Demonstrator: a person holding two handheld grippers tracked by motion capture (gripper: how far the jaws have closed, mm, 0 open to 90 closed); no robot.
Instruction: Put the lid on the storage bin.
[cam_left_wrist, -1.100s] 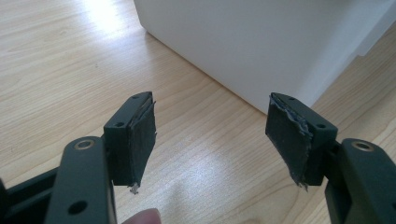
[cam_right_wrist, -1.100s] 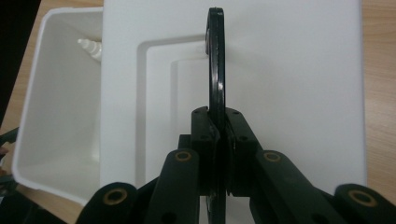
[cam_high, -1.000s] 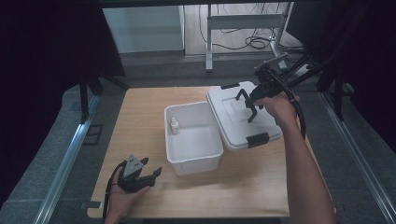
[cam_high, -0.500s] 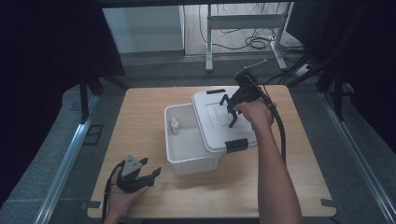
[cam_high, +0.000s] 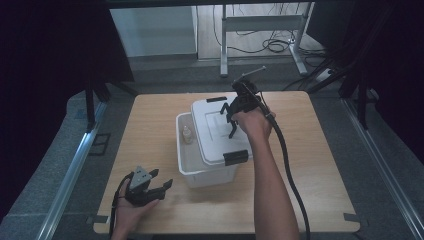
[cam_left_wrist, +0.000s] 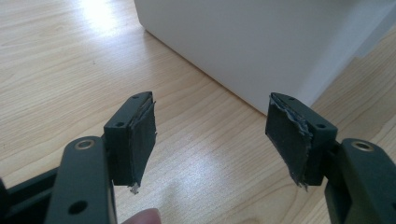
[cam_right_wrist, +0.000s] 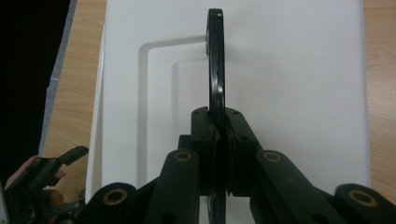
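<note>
Right gripper clenched on the black handle of the white lid; jaws pinch the thin handle edge-on in the right gripper view. Lid sits over the right part of the white storage box, offset, leaving the box's left strip uncovered. Black latch on the lid's near edge, another black latch at its far edge. Small pale bottle stands upright inside the box, in the uncovered strip just left of the lid edge. Whether the lid rests on the box rim or is held slightly above it is hard to tell from the high view.

Left gripper released, jaws wide apart, nothing between them; held in the left hand low on the wooden desk near the front-left corner, near the box but apart from it. Left gripper view: worn pads, white box wall ahead, desk below. Black cable trails from the right gripper along the forearm.
</note>
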